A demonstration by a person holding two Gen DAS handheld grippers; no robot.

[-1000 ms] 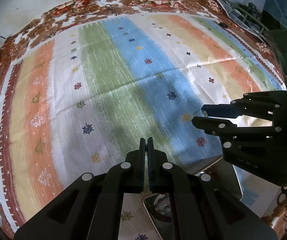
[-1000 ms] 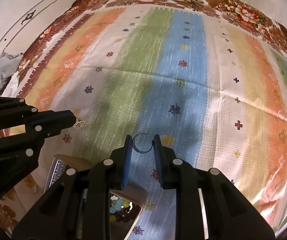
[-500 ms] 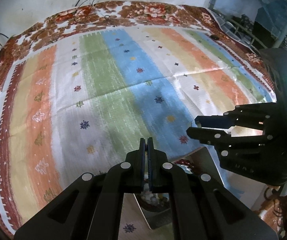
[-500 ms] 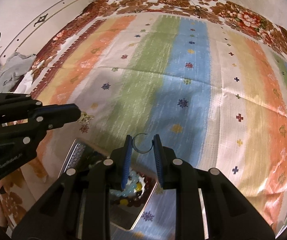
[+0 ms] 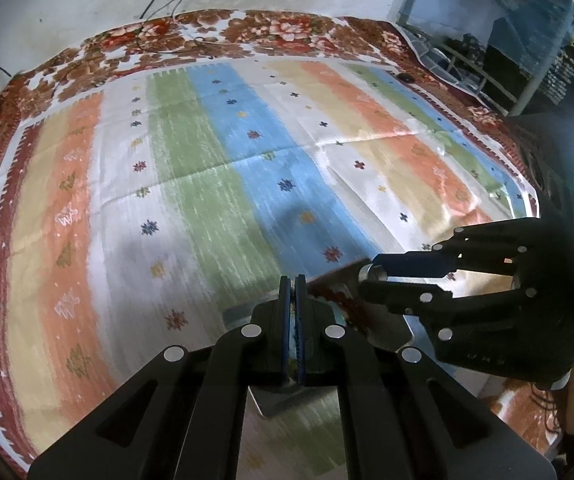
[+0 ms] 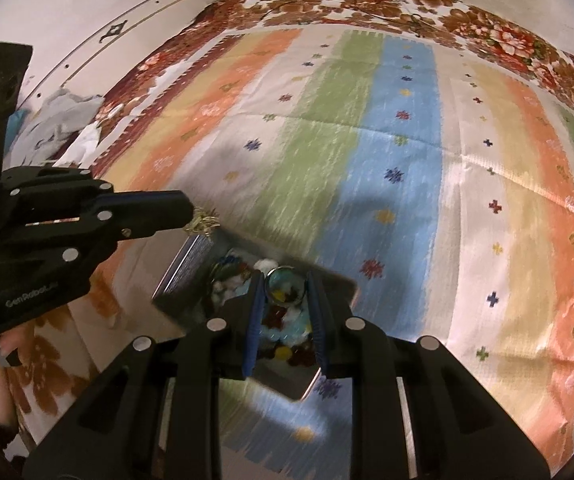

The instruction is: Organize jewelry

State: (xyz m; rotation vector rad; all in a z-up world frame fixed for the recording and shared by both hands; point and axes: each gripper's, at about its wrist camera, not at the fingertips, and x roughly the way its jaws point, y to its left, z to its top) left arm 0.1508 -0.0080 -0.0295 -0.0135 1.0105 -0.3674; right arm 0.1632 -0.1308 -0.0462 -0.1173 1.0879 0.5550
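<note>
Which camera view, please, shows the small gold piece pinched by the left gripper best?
The right wrist view: the small gold piece sticks out past the left gripper tips, above the open metal tin. In the left wrist view, that gripper's shut fingers hide it almost entirely.

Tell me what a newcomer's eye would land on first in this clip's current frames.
First, the striped cloth in green, blue and orange bands filling both views. Next, the metal tin of colourful beads near the bottom centre. The right claw holds a small ring above it, while the left claw, coming in from the left, pinches a small gold piece beside the tin's edge.
</note>
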